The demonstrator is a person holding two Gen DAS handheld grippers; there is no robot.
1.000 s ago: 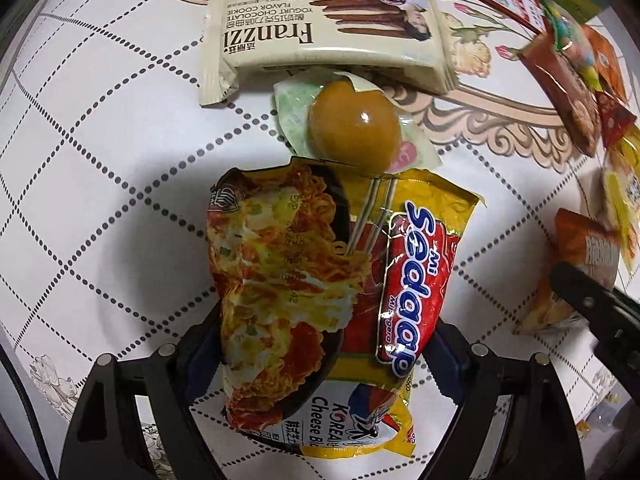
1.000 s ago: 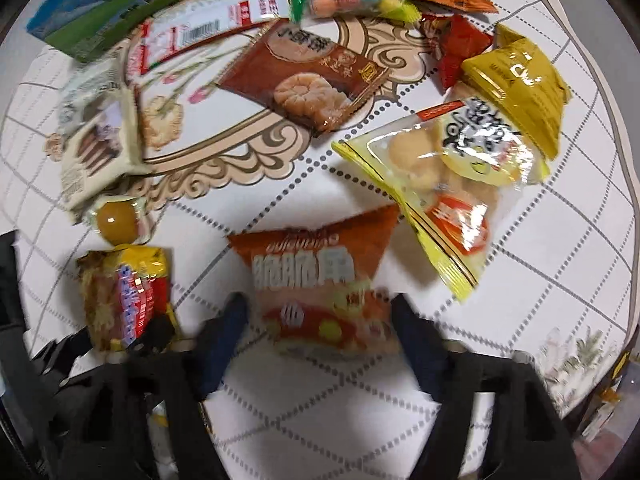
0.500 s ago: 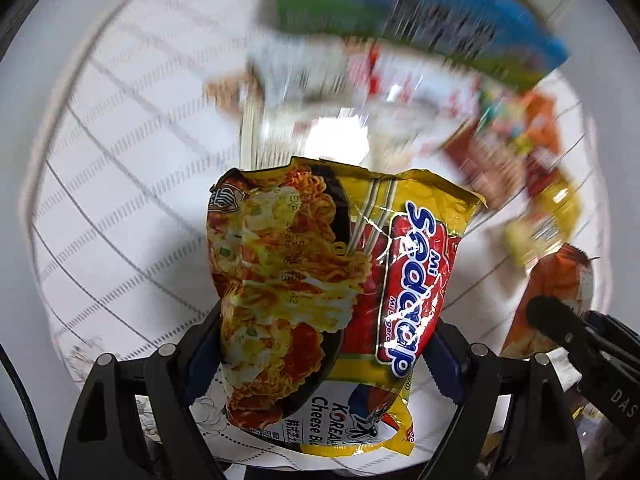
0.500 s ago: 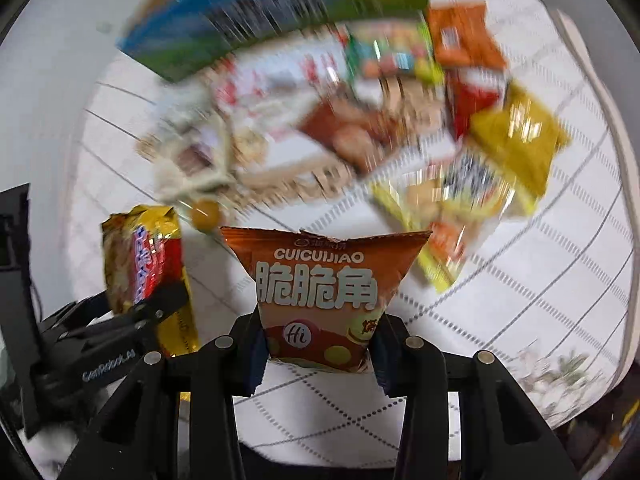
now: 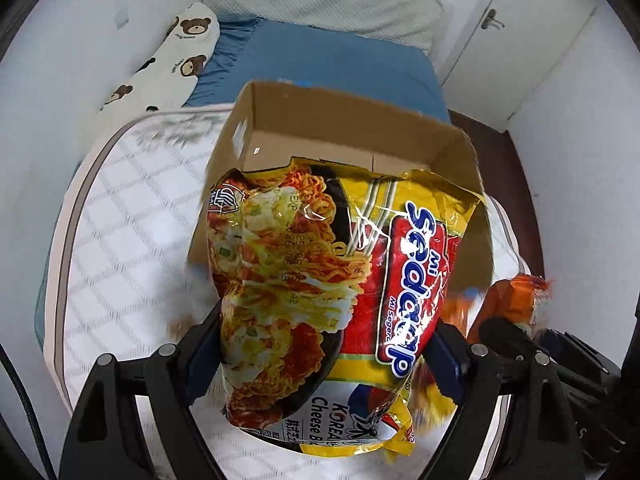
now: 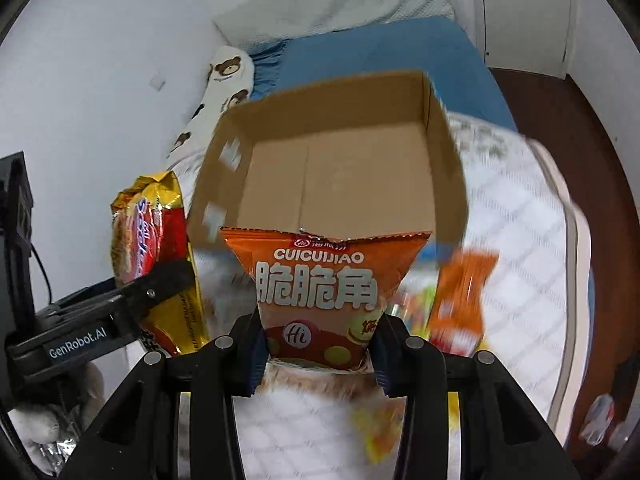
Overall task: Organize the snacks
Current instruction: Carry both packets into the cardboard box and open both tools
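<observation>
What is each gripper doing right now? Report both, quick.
Left gripper: shut on the Mi Sedaap noodle packet.
Right gripper: shut on the orange Cuicuijiao snack bag.

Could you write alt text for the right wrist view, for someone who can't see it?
The right gripper holds an orange snack bag above an open, empty cardboard box. At left, the left gripper grips a yellow noodle packet. A bed lies behind.
</observation>
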